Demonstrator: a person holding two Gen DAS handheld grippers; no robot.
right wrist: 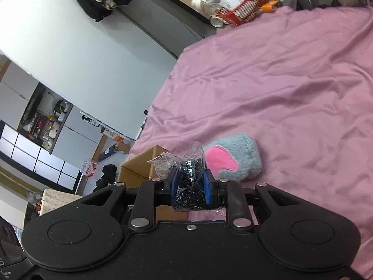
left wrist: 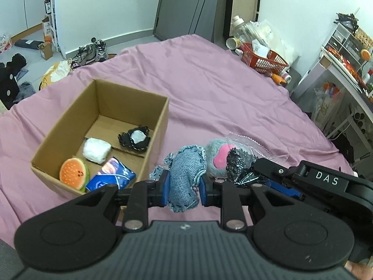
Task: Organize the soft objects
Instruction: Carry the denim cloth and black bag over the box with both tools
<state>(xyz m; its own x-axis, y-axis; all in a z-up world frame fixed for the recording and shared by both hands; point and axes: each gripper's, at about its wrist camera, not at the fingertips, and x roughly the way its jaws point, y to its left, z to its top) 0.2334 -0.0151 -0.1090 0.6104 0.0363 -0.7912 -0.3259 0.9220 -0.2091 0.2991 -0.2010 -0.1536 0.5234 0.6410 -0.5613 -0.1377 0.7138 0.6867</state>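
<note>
My left gripper (left wrist: 184, 184) is shut on a blue denim pouch (left wrist: 186, 172) and holds it just right of an open cardboard box (left wrist: 160, 121) on the pink bedsheet. The box holds a watermelon plush (left wrist: 73, 171), a white soft roll (left wrist: 96, 150), a blue packet (left wrist: 112, 176) and a black-and-white piece (left wrist: 136, 137). My right gripper (right wrist: 190, 184) is shut on a clear bag of black beads (right wrist: 190, 175), which also shows in the left wrist view (left wrist: 240, 165). A grey plush with a pink heart (right wrist: 233, 157) lies on the sheet beside it (left wrist: 216, 156).
A red basket (left wrist: 263, 59) with bottles and bags stands at the bed's far right corner. Shoes (left wrist: 93, 52) and clutter lie on the floor beyond the bed's left edge. A shelf unit (left wrist: 345, 53) stands right of the bed. The pink sheet (left wrist: 209, 88) stretches behind the box.
</note>
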